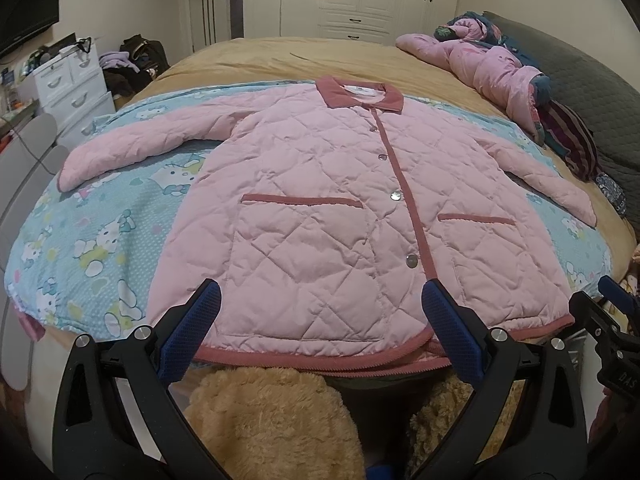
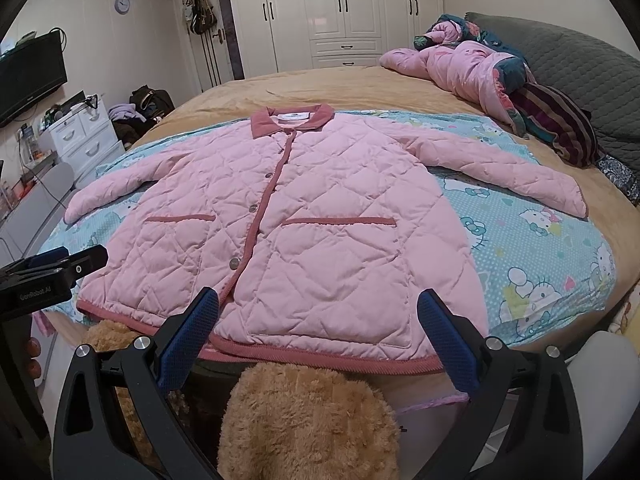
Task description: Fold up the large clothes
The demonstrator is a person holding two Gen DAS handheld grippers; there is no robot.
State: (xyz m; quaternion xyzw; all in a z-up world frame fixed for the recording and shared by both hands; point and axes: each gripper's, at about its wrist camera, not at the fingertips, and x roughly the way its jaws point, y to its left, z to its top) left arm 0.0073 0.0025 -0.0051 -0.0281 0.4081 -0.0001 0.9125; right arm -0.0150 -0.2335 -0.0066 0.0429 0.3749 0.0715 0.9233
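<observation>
A pink quilted jacket (image 1: 320, 208) with a dark pink collar, trim and two pockets lies flat and buttoned on the bed, front up, both sleeves spread out; it also shows in the right wrist view (image 2: 304, 216). My left gripper (image 1: 320, 304) is open and empty, hovering just over the hem left of the button line. My right gripper (image 2: 318, 308) is open and empty over the hem on the jacket's right half. The right gripper shows at the left view's right edge (image 1: 612, 308); the left gripper shows at the right view's left edge (image 2: 60, 268).
The jacket rests on a light blue cartoon-cat sheet (image 1: 100, 240) over a tan bedspread (image 1: 280, 56). A heap of pink and dark clothes (image 2: 480, 76) lies near the grey pillow (image 2: 580, 64). Tan fuzzy slippers (image 2: 304, 424) are below the bed edge. White drawers (image 1: 72, 84) stand left.
</observation>
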